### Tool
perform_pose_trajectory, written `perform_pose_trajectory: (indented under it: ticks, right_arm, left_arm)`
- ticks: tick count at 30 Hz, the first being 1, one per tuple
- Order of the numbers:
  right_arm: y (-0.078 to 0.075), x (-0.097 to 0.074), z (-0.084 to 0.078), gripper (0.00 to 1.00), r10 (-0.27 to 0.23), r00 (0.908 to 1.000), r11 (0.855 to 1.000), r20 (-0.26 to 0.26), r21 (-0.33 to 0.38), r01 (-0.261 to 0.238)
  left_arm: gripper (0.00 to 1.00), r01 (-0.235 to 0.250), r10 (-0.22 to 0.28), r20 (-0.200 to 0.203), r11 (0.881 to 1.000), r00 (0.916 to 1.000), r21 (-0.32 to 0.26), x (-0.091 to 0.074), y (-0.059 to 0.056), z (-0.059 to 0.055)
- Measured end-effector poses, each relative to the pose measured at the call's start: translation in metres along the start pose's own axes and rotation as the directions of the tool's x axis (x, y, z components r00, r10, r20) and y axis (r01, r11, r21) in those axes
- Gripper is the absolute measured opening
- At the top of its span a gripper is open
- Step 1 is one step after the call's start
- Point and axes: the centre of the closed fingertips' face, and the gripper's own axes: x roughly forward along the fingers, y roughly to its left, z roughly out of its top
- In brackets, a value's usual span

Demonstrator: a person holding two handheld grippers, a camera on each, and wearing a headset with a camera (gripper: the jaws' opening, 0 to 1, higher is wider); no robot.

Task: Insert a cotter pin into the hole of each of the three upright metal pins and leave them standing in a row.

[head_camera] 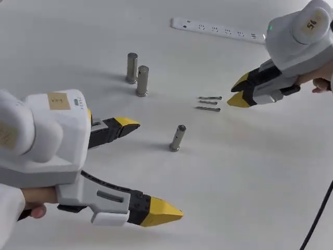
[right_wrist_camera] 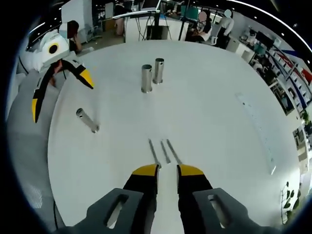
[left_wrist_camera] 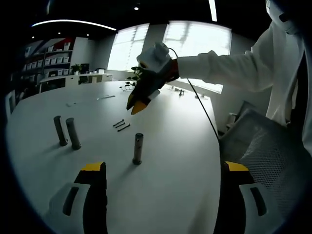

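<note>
Two upright metal pins (head_camera: 132, 67) (head_camera: 142, 80) stand close together at the back left. A third metal pin (head_camera: 177, 138) (left_wrist_camera: 138, 148) (right_wrist_camera: 87, 120) stands apart, nearer me, with a hole near its top. Three cotter pins (head_camera: 208, 103) (right_wrist_camera: 165, 151) (left_wrist_camera: 121, 125) lie side by side on the white table. My right gripper (head_camera: 232, 96) (right_wrist_camera: 167, 169) (left_wrist_camera: 134, 105) hovers just right of the cotter pins, its jaws a narrow gap apart and holding nothing. Wide open and empty, my left gripper (head_camera: 151, 169) (left_wrist_camera: 164, 168) (right_wrist_camera: 61, 95) sits low at the front left, facing the lone pin.
A white power strip (head_camera: 218, 29) lies along the table's far side. A black cable (head_camera: 317, 219) crosses the front right corner. In the gripper views a person in a white sleeve (left_wrist_camera: 229, 66), shelves and other tables stand around the room.
</note>
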Motion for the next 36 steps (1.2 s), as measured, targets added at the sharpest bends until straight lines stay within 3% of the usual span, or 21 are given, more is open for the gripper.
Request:
perform_pose_trajectory:
  ticks: [11,17,20,22,29,36]
  right_arm:
    - [0.007,0.029,-0.003,0.04,0.089,0.9933,0.994,-0.073,-0.057,-0.093]
    - [0.009,0.036,-0.001,0.04,0.095,0.9919,0.993,-0.084,-0.063,-0.101]
    - [0.009,0.039,-0.006,0.04,0.089,0.9877,0.989,-0.129,-0.107,-0.103]
    - [0.012,0.039,0.000,0.01,0.095,0.9895,0.989,-0.109,-0.101,-0.106]
    - [0.018,0.038,0.000,0.00,0.083,0.9874,0.986,-0.135,-0.130,-0.101]
    - [0.016,0.038,-0.003,0.00,0.055,0.9891,0.988,-0.137,-0.135,-0.073]
  left_arm:
    - [0.97,-0.005,0.005,0.015,1.000,0.9999,-0.010,0.000,0.003,0.001]
    - [0.97,-0.005,0.006,0.020,1.000,0.9998,-0.012,0.000,0.004,0.002]
    - [0.97,-0.004,0.004,0.019,1.000,0.9998,-0.013,0.001,0.003,0.001]
    - [0.97,-0.004,0.004,0.021,1.000,0.9998,-0.016,0.001,0.003,0.001]
    - [0.96,-0.003,0.004,0.029,1.000,0.9996,-0.020,0.001,0.002,0.001]
    - [0.95,-0.013,0.013,0.013,1.000,0.9998,-0.027,0.001,0.003,-0.002]
